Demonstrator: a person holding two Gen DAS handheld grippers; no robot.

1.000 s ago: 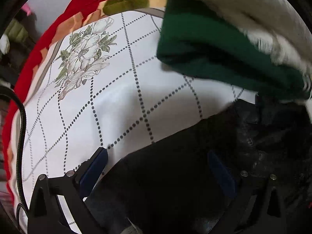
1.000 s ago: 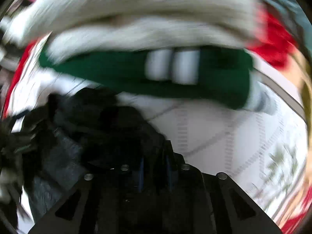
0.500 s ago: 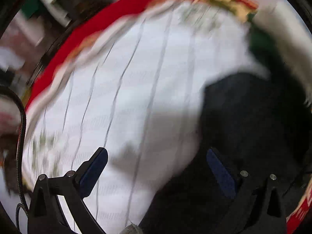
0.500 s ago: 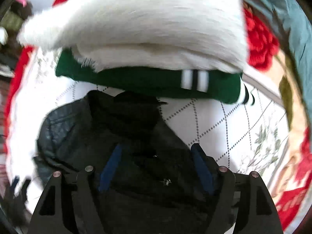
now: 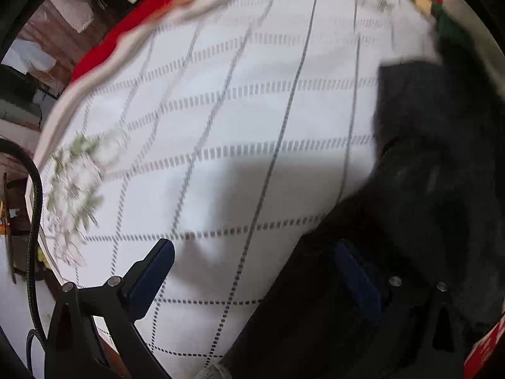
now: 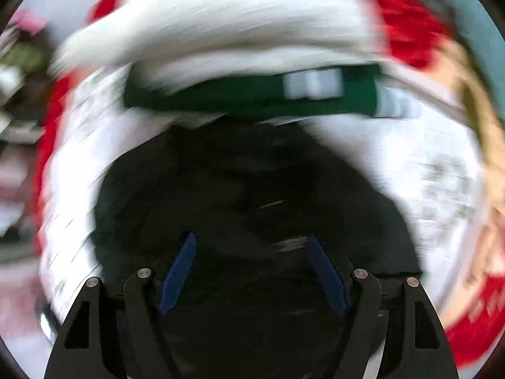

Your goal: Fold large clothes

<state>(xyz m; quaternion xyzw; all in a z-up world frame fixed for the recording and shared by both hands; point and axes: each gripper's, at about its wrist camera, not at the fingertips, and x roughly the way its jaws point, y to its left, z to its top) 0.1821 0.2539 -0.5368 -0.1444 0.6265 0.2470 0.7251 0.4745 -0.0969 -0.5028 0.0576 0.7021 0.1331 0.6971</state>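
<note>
— Where the left gripper [image 5: 255,271] points steeply down, how do its jaws stand?
— Wide apart, gripping nothing: one finger over the white quilted bedspread [image 5: 221,126], the other over the black jacket [image 5: 426,189].
— And the right gripper [image 6: 252,271]?
— Also aimed down (picture blurred), jaws spread and empty above the jacket, which lies on the bed before a green garment [image 6: 252,94] and white fleece [image 6: 236,22].
</note>
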